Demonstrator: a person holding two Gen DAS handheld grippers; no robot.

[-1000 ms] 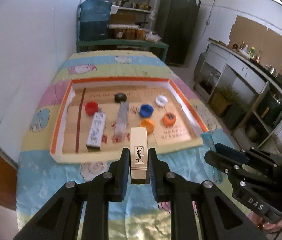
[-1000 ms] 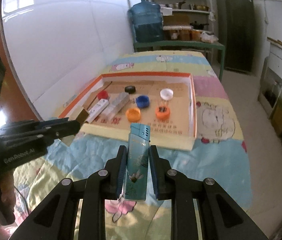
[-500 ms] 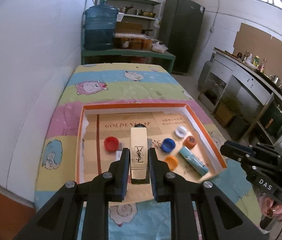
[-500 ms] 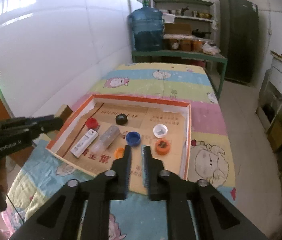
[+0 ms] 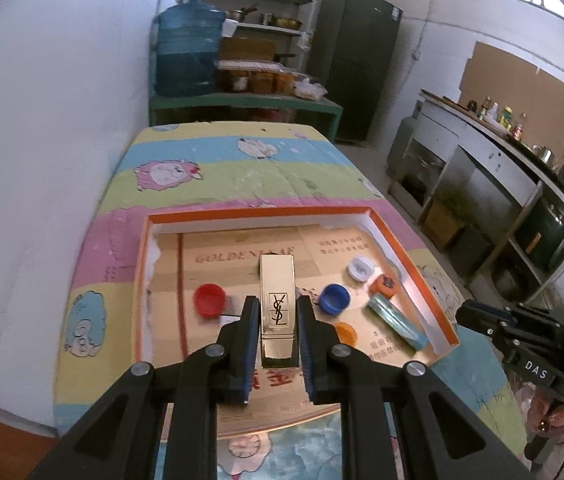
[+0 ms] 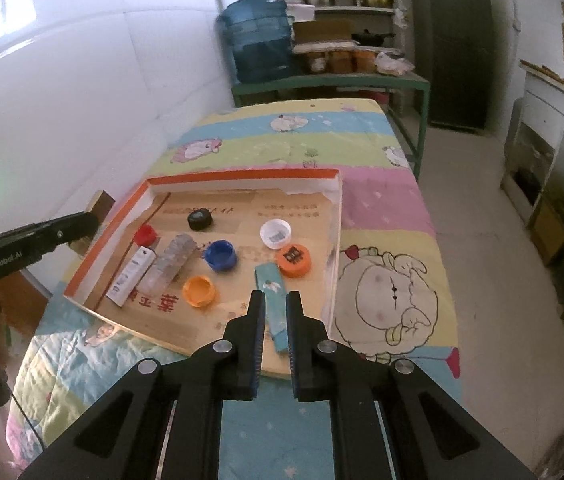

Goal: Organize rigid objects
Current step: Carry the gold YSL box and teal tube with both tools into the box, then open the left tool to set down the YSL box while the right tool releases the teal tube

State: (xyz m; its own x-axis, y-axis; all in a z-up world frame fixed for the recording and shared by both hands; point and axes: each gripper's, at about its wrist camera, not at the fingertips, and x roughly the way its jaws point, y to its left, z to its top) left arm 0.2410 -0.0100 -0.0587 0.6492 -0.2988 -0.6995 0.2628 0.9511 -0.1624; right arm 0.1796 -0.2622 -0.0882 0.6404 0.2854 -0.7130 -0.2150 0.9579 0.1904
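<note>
An orange-rimmed tray (image 6: 242,176) is sitting on a cartoon-print blanket (image 6: 361,200), holding scattered bottle caps (image 6: 220,255). The left gripper (image 5: 276,312) is clenching a gold lipstick case (image 5: 277,304) above the tray's near middle. The right gripper (image 6: 274,312) is hanging empty, jaws slightly parted, over a teal lighter (image 6: 273,300) lying flat at the tray's near right.

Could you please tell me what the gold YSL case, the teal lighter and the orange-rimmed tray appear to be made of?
The gold rectangular YSL lipstick case, held in the left tool, looks like polished metal or metallised plastic: mirror-like glare. The teal rectangular lighter looks like glossy printed plastic. The shallow orange-rimmed tray appears to be matte cardboard, with white torn-looking inner walls.
</note>
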